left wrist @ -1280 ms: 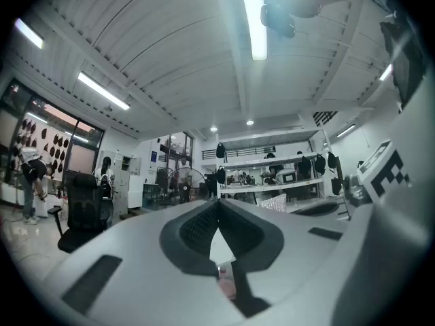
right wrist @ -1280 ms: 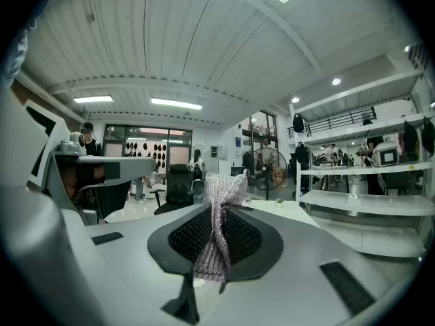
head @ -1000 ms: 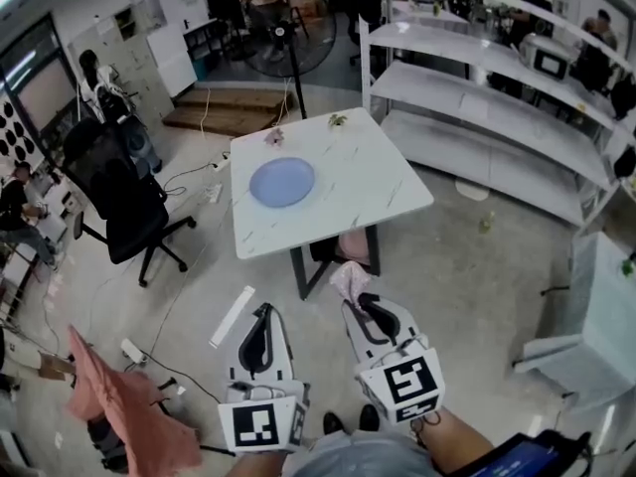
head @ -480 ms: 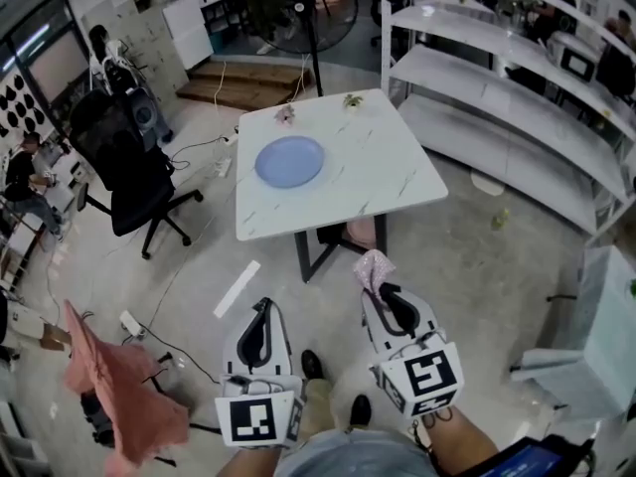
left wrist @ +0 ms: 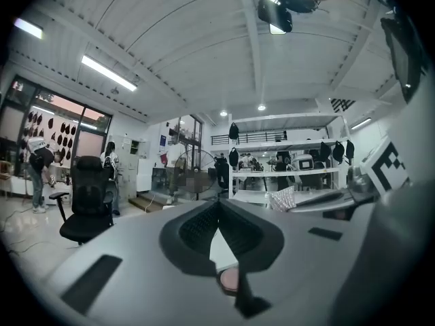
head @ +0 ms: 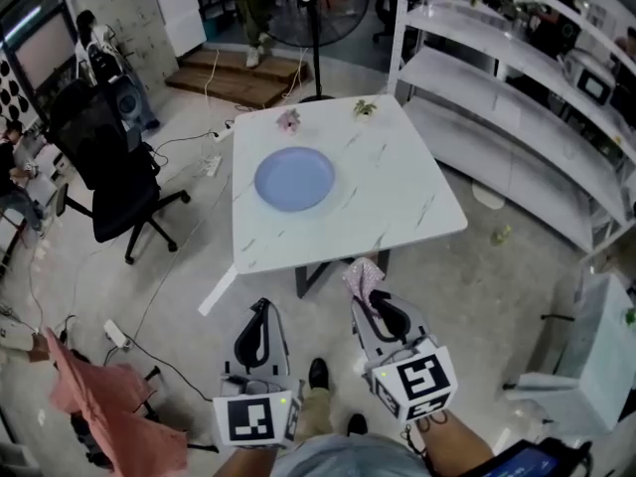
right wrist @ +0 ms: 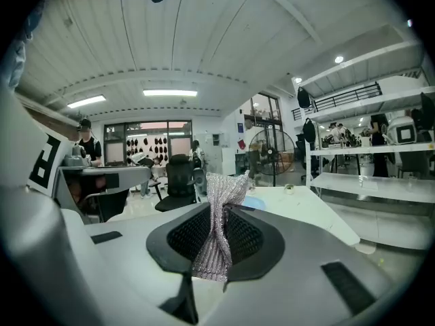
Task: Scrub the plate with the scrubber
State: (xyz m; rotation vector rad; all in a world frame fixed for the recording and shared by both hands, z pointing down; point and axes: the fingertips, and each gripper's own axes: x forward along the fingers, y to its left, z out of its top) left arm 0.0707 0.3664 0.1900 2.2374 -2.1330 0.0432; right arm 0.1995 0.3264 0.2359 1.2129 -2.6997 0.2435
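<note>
A round blue plate [head: 294, 179] lies on the white marble table [head: 397, 197], left of its middle. My right gripper [head: 365, 294] is shut on the scrubber [head: 363, 274], a silvery-pink mesh cloth that sticks up from between its jaws, and it hovers over the floor just short of the table's near edge. In the right gripper view the scrubber [right wrist: 221, 216] fills the jaw gap, with the plate [right wrist: 254, 203] a blue sliver behind it. My left gripper [head: 260, 308] is shut and holds nothing, beside the right one; in the left gripper view its jaws [left wrist: 219, 206] meet.
Two small items, one pink [head: 288, 119] and one green [head: 365, 108], sit at the table's far edge. A black office chair [head: 104, 167] stands left of the table, white shelving [head: 517, 97] to the right, a fan stand [head: 318, 38] behind. A pink cloth [head: 109, 405] and cables lie on the floor.
The table and plate have come nearer and larger in the head view. Both grippers have moved forward toward the table's near edge, jaws unchanged.
</note>
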